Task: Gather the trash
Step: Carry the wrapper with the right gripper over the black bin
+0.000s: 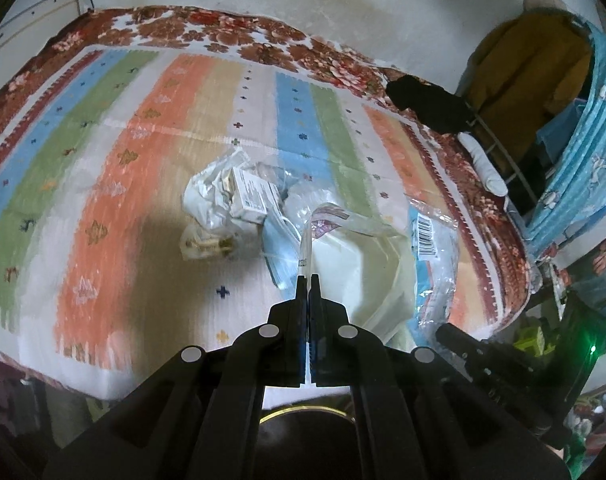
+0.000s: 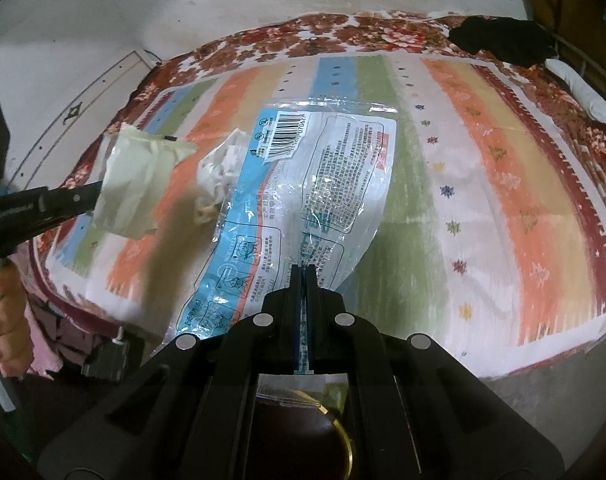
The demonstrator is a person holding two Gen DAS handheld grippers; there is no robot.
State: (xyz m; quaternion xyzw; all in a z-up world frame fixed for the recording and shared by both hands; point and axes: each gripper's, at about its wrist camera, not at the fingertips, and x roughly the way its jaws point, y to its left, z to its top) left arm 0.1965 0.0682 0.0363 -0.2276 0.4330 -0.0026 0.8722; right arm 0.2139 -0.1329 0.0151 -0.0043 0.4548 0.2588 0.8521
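The left gripper point(image 1: 307, 278) is clamped on the handle of a cream bag point(image 1: 359, 264), which hangs just above the bed point(image 1: 115, 184) near the trash pile point(image 1: 231, 204). The right gripper point(image 2: 304, 268) pinches a clear wrapper point(image 2: 303, 184) by its near edge, its long axis running away from the gripper, right of the bag. The wrapper bears a barcode and small print too blurred to read, so the bag mouth lies to the wrapper's left.

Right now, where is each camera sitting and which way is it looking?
Left wrist: on the left gripper, looking down at the striped bedspread; its fingers pinch a cream bag.
Right wrist: on the right gripper, facing down; its fingers pinch a clear printed wrapper.
Both show the bedspread, bag, wrapper and crumpled trash pile.
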